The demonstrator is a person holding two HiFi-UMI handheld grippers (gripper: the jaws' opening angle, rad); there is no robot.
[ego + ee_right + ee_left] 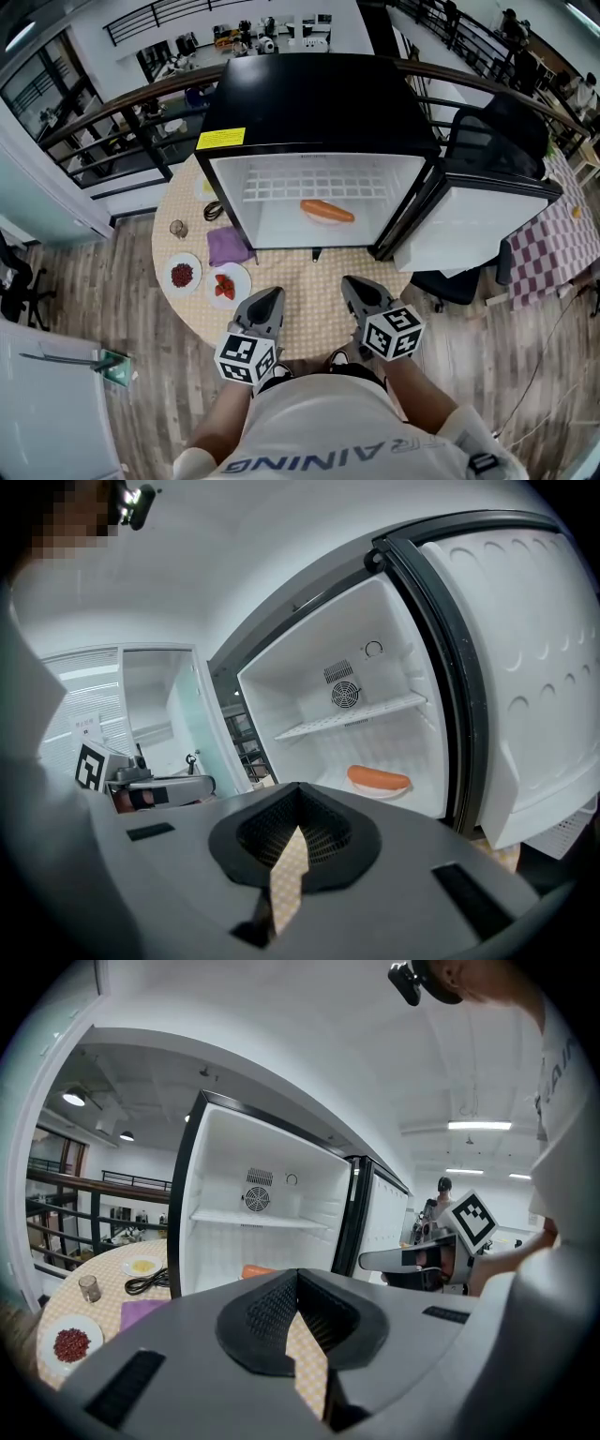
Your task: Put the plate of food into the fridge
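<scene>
Orange on white: from the head view, shows the plate of food (327,212) on the floor of the open fridge (319,103), under the wire shelf (314,187); plate itself hard to tell from the white lining. Finds left gripper (270,298) and right gripper (352,285) low over the surface (309,309), apart, jaws unreadable from above.

Left gripper view: left gripper (298,1277) pinched to a point, empty; plate of food (255,1270) mostly hidden behind its body.

Right gripper view: right gripper (298,829) tips together, nothing between; plate of food (379,781) in full sight, rim faint.
</scene>
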